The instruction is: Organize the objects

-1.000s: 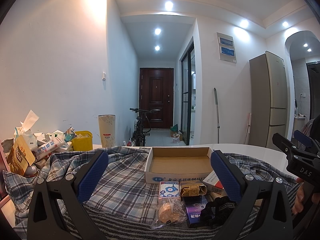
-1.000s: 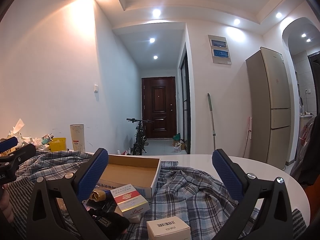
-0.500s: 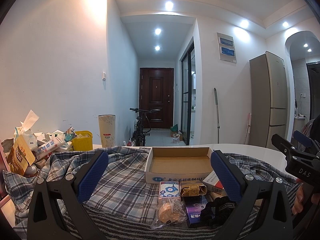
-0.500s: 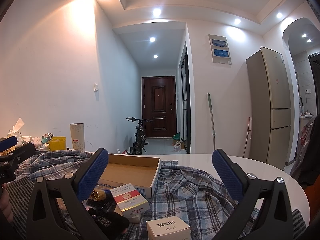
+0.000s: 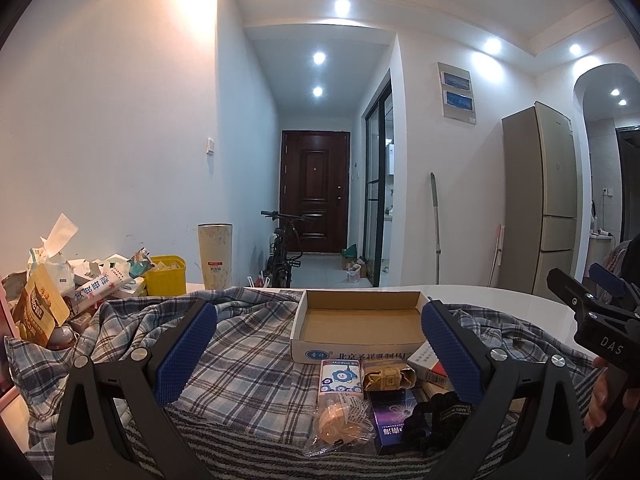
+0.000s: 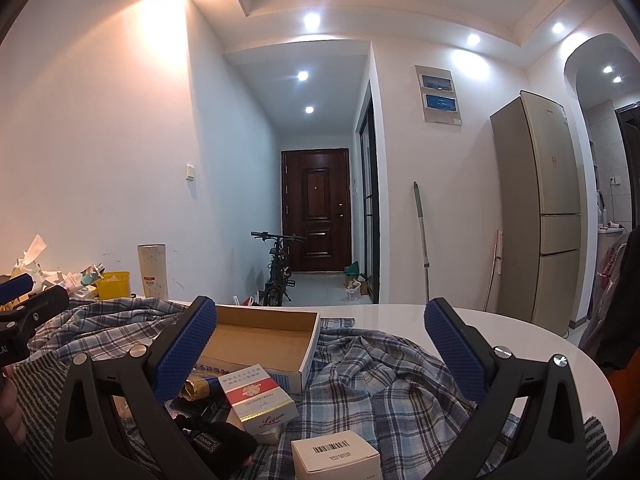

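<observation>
Two grippers hover over a table draped in a plaid cloth (image 5: 248, 364), neither one touching anything, so the step in hand reads as choosing a first item for the empty cardboard box (image 5: 360, 320).

To do this well, I would pick an item with firm, flat sides and clear space around it, come down with the jaws straddling its narrow width, and lift straight up before carrying it over the box wall. The pile is crowded, so a careless close could pinch a neighbour or snag the cloth.

From left to right in the left wrist view: the left gripper (image 5: 318, 346) stands wide open and holds nothing. Just in front of the box lie a white cartoon-printed pack (image 5: 341, 376), a clear bag of snacks (image 5: 340, 420), a gold wrapped item (image 5: 388, 378), a purple box (image 5: 390, 420), a black fabric item (image 5: 434, 412) and a red-and-white cigarette pack (image 6: 258, 400), all close together and partly overlapping.

The right gripper (image 6: 320, 346) is likewise spread fully apart and empty. A small white barcode box (image 6: 334, 454) sits alone on the cloth near it, well apart from the pile; that looks the easiest first pick.
</observation>
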`<state>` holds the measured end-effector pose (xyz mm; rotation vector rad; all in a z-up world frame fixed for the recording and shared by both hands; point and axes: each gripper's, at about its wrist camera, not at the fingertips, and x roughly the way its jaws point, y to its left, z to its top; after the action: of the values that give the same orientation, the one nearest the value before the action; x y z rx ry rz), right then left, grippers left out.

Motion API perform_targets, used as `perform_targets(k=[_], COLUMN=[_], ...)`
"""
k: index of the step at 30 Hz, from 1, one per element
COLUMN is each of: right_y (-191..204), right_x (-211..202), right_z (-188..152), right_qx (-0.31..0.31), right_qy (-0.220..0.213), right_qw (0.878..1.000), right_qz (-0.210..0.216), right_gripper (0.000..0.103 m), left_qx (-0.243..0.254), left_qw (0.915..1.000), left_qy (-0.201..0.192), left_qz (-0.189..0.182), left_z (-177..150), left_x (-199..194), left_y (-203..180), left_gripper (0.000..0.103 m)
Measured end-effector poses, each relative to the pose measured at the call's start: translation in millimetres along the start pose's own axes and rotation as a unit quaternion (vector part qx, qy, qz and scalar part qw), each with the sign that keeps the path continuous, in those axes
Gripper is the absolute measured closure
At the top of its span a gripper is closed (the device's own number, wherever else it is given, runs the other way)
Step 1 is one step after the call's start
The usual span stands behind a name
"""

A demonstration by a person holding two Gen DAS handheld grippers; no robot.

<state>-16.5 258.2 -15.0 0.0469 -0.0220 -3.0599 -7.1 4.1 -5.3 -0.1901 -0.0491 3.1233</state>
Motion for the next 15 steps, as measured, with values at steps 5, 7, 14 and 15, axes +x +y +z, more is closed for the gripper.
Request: perform_targets(k=[5,7,14,15], right_y=[0.2,0.3,3.7,4.2], right_x=[2.0,2.1,-0.3,-0.7], right_z=[0.2,0.3,1.1,1.1], right_qx=[0.001,0.001,-0.006,-0.007], right_qy=[0.002,0.001,-0.005,-0.006], right_qw=[1.0,1.0,1.0,1.0], right_qz=[-0.001,0.0,0.002,0.001], right_gripper=[0.0,0.0,0.0,0.0], left_qx=[0.002,0.002,0.004,0.005], left_qw=[1.0,1.0,1.0,0.9999], left_qy=[0.0,0.0,0.002,0.005], left_qz=[0.0,0.0,0.005,0.009], left_z=[-0.1,-0.3,-0.3,-0.6], left_x=[0.0,0.0,0.9,2.1], left_y=[-0.9,-1.2,-1.5,-2.2], left_gripper=[0.0,0.0,0.0,0.0])
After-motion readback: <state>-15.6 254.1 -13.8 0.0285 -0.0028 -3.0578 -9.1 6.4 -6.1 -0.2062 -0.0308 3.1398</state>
